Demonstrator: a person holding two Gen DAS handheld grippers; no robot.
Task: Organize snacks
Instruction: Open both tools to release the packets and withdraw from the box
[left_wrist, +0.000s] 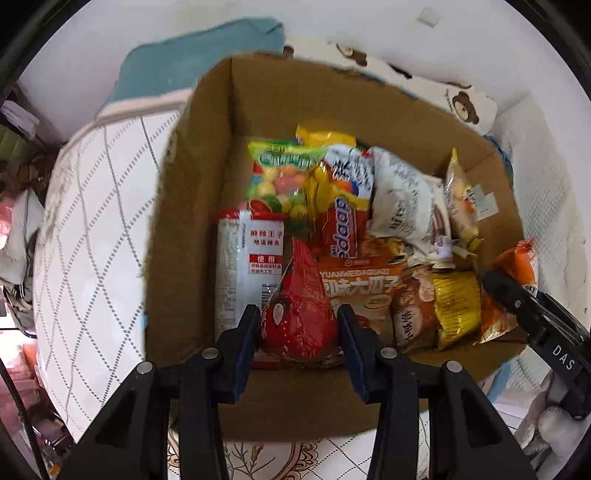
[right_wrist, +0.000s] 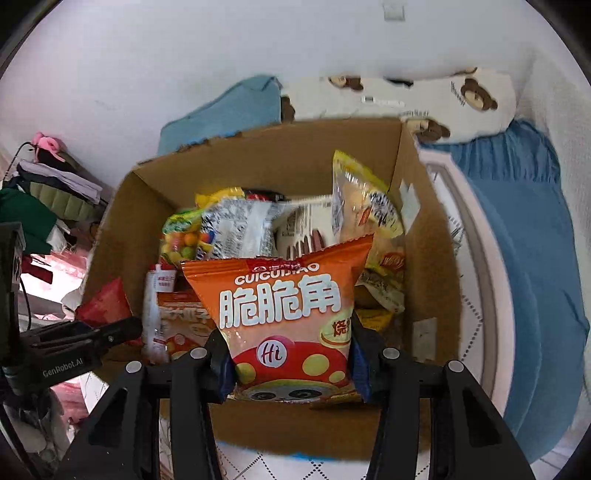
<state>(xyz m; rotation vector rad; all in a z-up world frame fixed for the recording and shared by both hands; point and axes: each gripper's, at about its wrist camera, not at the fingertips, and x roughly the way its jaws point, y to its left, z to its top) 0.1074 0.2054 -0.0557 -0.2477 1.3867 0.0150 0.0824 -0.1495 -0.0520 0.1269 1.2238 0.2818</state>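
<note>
left tongs (left_wrist: 297, 328) grip red packet (left_wrist: 299, 306) | right tongs (right_wrist: 291, 354) grip orange bag (right_wrist: 288, 306) | over box rim (right_wrist: 258, 136)

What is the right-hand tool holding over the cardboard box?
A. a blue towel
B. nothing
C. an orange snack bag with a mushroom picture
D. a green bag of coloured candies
C: the right tool is clamped on the orange snack bag above the cardboard box.

L gripper (left_wrist: 297, 325) is pointed steeply down, jaws clamped on smth; R gripper (right_wrist: 290, 354) likewise, both held side by side.
</note>
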